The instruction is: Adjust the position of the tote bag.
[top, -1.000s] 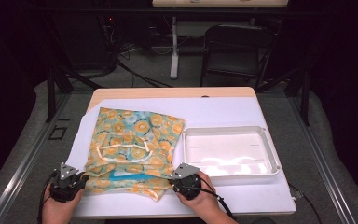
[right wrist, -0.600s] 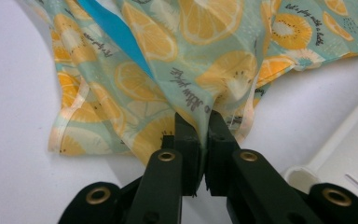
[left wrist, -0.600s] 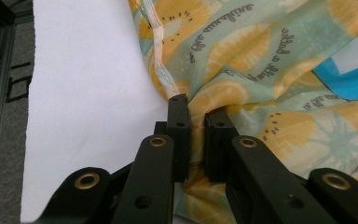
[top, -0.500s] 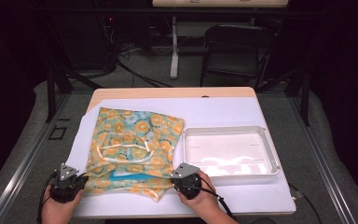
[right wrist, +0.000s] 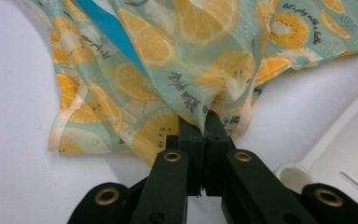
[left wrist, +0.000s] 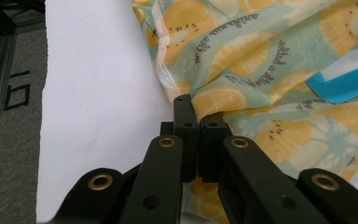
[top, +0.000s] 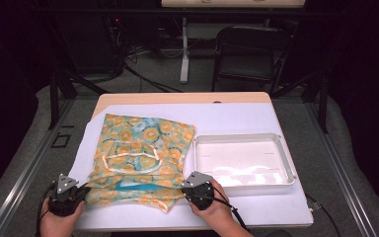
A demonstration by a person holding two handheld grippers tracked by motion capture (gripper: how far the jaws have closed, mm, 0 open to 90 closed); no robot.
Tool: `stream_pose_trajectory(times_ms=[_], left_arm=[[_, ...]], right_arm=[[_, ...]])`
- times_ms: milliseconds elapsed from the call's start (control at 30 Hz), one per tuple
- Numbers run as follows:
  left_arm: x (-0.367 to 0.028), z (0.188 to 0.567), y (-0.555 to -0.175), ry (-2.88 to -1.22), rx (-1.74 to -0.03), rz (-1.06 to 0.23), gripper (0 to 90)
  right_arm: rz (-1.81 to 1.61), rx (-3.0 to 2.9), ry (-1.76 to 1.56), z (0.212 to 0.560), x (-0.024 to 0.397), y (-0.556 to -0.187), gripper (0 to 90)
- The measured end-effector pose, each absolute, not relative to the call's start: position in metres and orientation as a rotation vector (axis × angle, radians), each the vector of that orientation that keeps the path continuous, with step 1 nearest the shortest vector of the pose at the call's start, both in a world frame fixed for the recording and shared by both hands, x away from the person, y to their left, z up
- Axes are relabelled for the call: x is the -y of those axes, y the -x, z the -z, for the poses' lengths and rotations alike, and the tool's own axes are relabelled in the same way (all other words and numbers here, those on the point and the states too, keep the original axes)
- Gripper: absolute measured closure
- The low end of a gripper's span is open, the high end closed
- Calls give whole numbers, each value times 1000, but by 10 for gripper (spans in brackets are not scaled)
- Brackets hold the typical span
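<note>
I have the left claw (top: 81, 193) at the near left corner of the citrus-print cloth (top: 140, 155), and in the left gripper view its jaws have just been closing and now pinch a fold of the fabric edge between them (left wrist: 193, 116). The right claw (top: 190, 190) sits at the near right corner of the same cloth, and in the right gripper view its jaws have likewise just been closing and are clamped on a bunched bit of the fabric (right wrist: 203, 119), which puckers up above the tips. The cloth lies spread on the white sheet (top: 237, 116) that covers the counter (top: 177, 98), on the left half, with its far edge toward the middle of the sheet and its near edge rumpled between my two hands. A blue patch (top: 128, 185) shows in the near folds, and a pale band (top: 128, 159) loops across the middle of the print. Just to the right of the cloth sits a white tray (top: 286, 155), its near left corner close beside the right claw. Both hands rest low at the near edge of the counter, well apart from each other.
</note>
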State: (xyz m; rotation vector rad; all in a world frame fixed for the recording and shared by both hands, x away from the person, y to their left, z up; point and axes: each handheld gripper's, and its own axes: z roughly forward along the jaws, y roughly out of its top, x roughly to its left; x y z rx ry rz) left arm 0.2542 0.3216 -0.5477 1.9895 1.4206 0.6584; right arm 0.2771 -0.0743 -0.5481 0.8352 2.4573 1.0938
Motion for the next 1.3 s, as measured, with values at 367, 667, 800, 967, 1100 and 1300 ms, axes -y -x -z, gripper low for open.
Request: stream_pose_trajectory(times_ms=[367,667,800,967,1100,1300], left_arm=[[-324,541,-250,-2000,-1412,-649,889],[-329,537,-249,-1961,-1405,-595,892],[-328,531,-248,-1953,-1385,-596,893],[-326,524,-248,-1944,-1363,-599,894],[-325,519,-249,-1955,-1344,-592,894],[-323,513,-248,-1962,-1320,-589,895]], right_arm=[[-1141,-2450,-859,545,78,-279,893],[-1233,-2487,-934,543,84,-284,898],[-1264,-2505,-961,540,85,-286,900],[-1312,-2527,-981,537,86,-287,900],[-1348,-2532,-1017,536,88,-290,900],[-1393,-2535,-1022,528,90,-293,900]])
